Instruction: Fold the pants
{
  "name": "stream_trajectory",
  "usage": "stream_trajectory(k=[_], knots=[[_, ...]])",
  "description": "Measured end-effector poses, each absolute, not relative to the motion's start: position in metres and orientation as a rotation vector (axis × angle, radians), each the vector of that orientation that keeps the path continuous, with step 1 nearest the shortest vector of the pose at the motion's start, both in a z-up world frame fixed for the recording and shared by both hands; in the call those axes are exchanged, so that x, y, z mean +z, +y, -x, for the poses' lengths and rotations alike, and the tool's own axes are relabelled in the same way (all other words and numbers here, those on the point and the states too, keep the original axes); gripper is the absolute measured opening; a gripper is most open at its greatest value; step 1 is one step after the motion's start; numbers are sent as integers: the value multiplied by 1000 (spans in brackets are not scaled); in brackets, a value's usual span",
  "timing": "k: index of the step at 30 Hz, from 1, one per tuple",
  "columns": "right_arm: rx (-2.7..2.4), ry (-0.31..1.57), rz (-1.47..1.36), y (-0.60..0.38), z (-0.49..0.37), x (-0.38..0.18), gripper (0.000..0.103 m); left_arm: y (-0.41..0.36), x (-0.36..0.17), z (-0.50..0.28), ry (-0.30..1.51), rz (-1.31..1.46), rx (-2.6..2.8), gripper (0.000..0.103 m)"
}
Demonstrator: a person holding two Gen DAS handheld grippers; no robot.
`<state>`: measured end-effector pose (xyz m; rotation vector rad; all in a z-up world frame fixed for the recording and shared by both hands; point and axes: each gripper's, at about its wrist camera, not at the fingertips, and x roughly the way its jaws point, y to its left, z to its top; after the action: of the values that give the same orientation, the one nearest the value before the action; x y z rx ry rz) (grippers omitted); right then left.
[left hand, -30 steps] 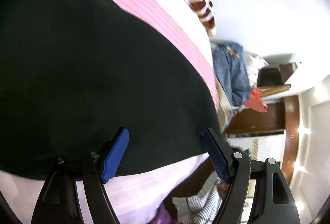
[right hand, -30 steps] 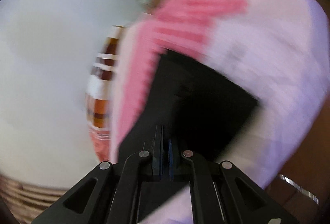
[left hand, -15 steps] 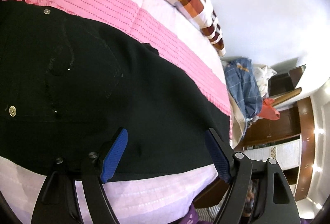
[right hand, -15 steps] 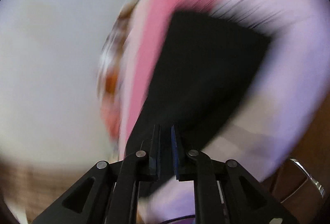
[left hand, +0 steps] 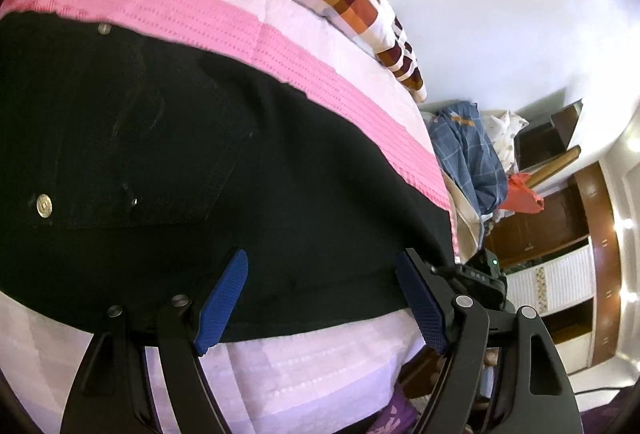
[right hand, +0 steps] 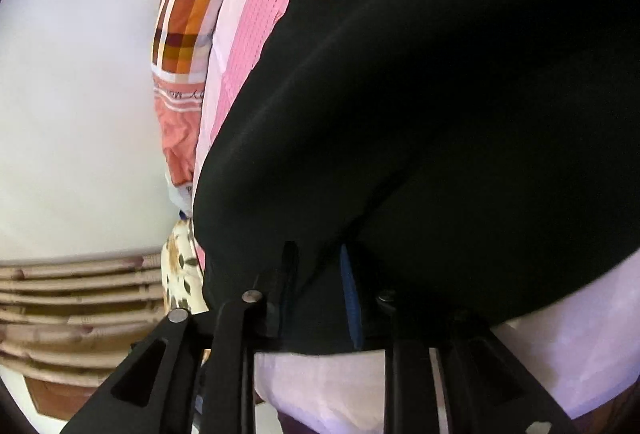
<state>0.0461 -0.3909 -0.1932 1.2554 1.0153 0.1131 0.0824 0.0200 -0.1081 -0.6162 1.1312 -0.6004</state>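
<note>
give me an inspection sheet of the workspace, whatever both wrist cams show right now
surface: bed cover in pink and pale lilac stripes.
job's things: black pants spread flat on the cover, metal buttons showing.
clutter: checked pillow at the far edge; blue plaid cloth heaped beside the bed.
grippers: left gripper open over the pants' near edge; right gripper with pants fabric between its fingers, a gap visible, grip unclear.
cables: nothing seen.
surroundings: white wall, brown wooden cabinet, striped curtain.
</note>
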Motion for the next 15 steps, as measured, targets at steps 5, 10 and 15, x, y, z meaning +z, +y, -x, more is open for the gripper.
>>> stream_trajectory(k=[5,10,15], knots=[[77,924,-1229,-379,-61,-182,43,31,-123,-84,1163,685,-580,77],[80,970,-1218,-375,-66,-190,7,42,-126,-85,1152,716,-552,77],[160,965,-1333,-373,-39,-188,6,56,-114,-83,1104,633,-503,77]])
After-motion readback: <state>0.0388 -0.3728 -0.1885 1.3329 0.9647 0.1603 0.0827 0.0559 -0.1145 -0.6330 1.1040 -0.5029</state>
